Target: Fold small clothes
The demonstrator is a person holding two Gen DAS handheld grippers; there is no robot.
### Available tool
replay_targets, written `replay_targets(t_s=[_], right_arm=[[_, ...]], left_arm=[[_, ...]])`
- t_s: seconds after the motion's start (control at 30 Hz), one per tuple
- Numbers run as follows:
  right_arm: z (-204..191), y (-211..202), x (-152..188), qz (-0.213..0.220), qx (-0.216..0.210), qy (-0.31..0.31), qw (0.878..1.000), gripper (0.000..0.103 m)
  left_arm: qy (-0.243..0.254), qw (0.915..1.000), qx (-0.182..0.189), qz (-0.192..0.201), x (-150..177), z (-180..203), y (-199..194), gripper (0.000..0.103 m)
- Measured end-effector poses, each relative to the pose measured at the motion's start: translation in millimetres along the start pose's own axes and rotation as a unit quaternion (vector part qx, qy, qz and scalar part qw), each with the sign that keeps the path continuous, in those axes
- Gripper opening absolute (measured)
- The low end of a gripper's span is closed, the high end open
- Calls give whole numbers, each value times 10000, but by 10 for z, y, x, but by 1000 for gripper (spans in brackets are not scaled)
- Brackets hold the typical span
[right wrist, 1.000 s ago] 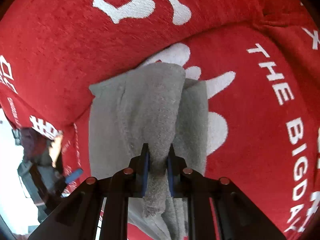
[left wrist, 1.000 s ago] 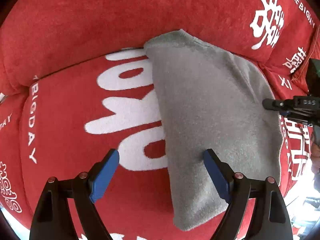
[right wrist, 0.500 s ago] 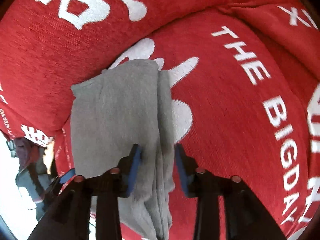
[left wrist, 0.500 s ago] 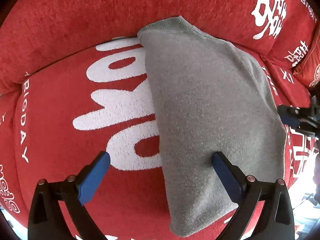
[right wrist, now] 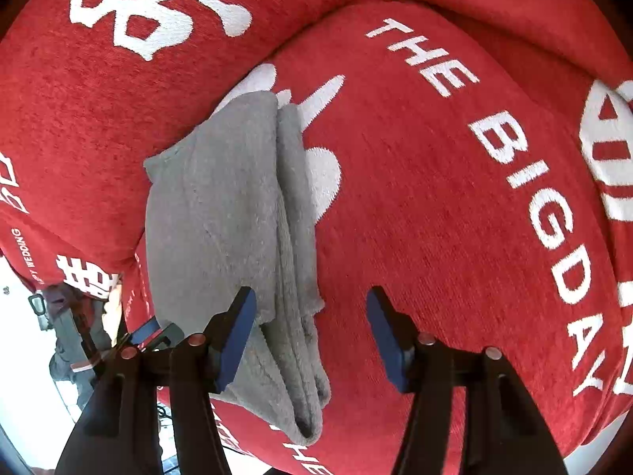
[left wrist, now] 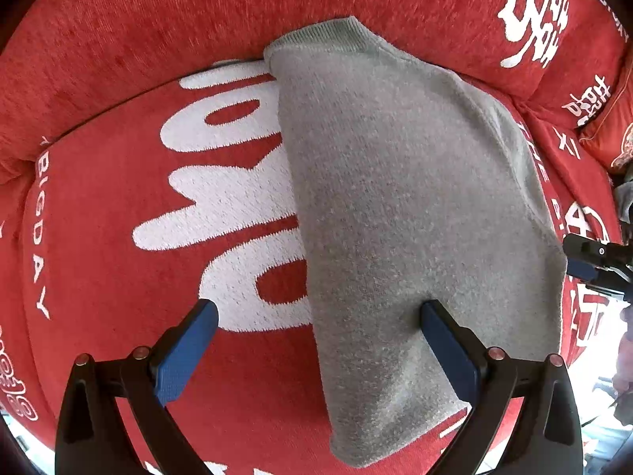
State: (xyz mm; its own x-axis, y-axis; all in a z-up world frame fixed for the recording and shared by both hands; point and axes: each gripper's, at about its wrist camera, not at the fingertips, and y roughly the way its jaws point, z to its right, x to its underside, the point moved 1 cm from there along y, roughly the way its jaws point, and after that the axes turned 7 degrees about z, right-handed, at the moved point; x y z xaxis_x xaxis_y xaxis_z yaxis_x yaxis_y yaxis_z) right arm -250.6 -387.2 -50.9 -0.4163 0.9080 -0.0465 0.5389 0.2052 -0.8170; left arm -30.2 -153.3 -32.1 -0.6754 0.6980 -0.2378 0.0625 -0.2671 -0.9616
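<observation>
A small grey knit garment (left wrist: 395,198) lies folded lengthwise on the red sofa seat (left wrist: 118,237). Its ribbed end rests against the backrest. My left gripper (left wrist: 316,340) is open and empty, its blue pads astride the garment's left edge near the front. In the right wrist view the garment (right wrist: 221,213) shows stacked folded layers along its right edge. My right gripper (right wrist: 312,332) is open and empty above that layered edge, holding nothing. The right gripper's tip also shows at the right edge of the left wrist view (left wrist: 593,265).
The sofa cover is red with large white lettering (right wrist: 534,198). The backrest (left wrist: 198,19) rises behind the garment. A red cushion (left wrist: 609,130) sits at the far right. The seat's front edge and a pale floor (right wrist: 23,356) lie at lower left of the right wrist view.
My right gripper has let go of the garment's folded edge, opened wide and drawn back. The garment has settled flat on the seat. My left gripper stayed open and moved slightly.
</observation>
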Motion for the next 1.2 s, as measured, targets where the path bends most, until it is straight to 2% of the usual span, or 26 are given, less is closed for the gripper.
replay_targets(t_s=[0.2,0.3,0.57,0.8,1.2], right_arm=[[-27,69,9,-120,-23,-36,9999,76],[3,73,-15,-115,-65,19,9999,76],[-18,90,-107,-102,-184,-39,9998,76],[-28,144,-225,-43,-287,-27,9996,76],[26,390,-547,-161,-914,173,9955,78]], left_arm=[[-326,9986,385,-144,-4,-74,23,102],[-429,9972,603,-95,-30,-123,-3,102],[-345,9975,602,-97,-63,-104,15,102],[-488,9951,842,-149,-108,-92,67,102],[-469,9915,1192,-221,-188,-3,188,102]])
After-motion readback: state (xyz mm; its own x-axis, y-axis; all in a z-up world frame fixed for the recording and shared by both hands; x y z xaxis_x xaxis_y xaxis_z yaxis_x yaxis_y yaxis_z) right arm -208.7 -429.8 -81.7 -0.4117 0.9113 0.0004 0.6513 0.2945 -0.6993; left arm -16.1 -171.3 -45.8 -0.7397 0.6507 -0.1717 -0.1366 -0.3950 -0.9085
